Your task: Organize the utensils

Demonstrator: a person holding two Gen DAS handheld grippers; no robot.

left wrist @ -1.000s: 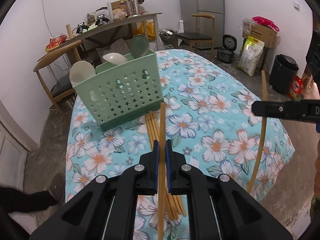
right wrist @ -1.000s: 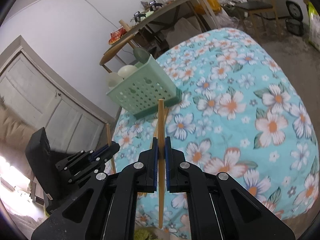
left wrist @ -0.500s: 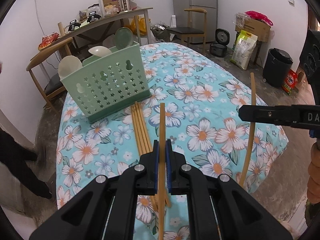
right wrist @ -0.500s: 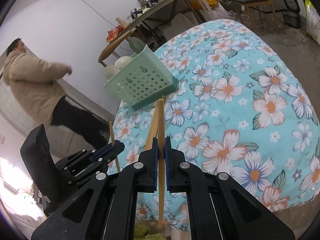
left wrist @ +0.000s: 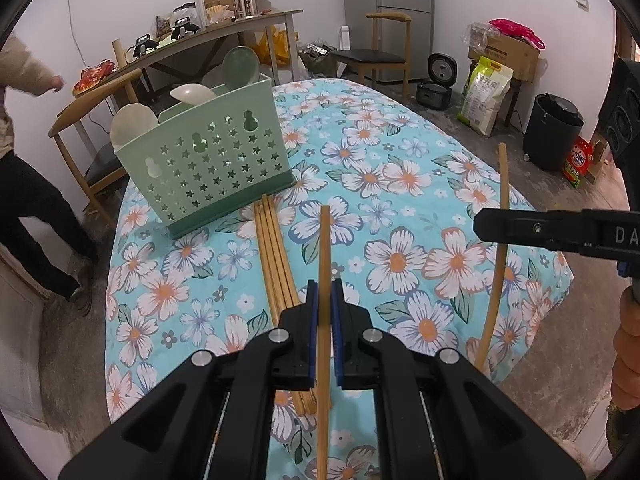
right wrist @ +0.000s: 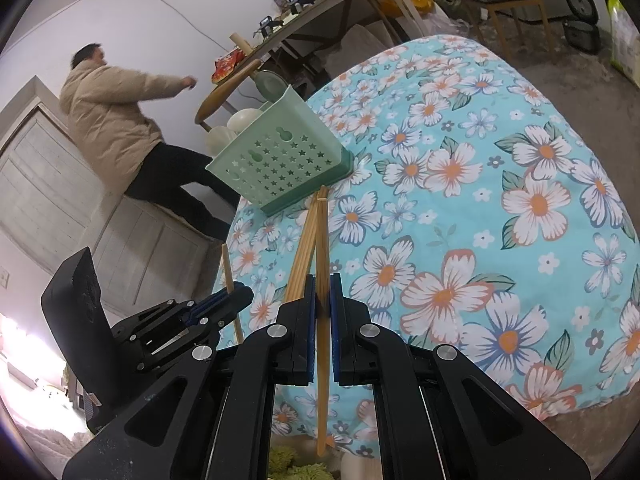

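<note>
Clearly the carrying step is in hand: the left tongs [left wrist: 324, 312] are clamped on one chopstick [left wrist: 324, 264], and the right tongs [right wrist: 323, 312] on a second chopstick [right wrist: 322, 264], both lifted off the floral counter [left wrist: 420, 200]. Ahead of the left tongs, beyond their tips and a little left, stands the green holder [left wrist: 208, 164] with spoons [left wrist: 134, 126] in it; a loose bundle of chopsticks [left wrist: 276, 256] lies on the cloth between tongs and holder. Next, I judge, each stick must be tipped upright over a free compartment, then released.
</note>
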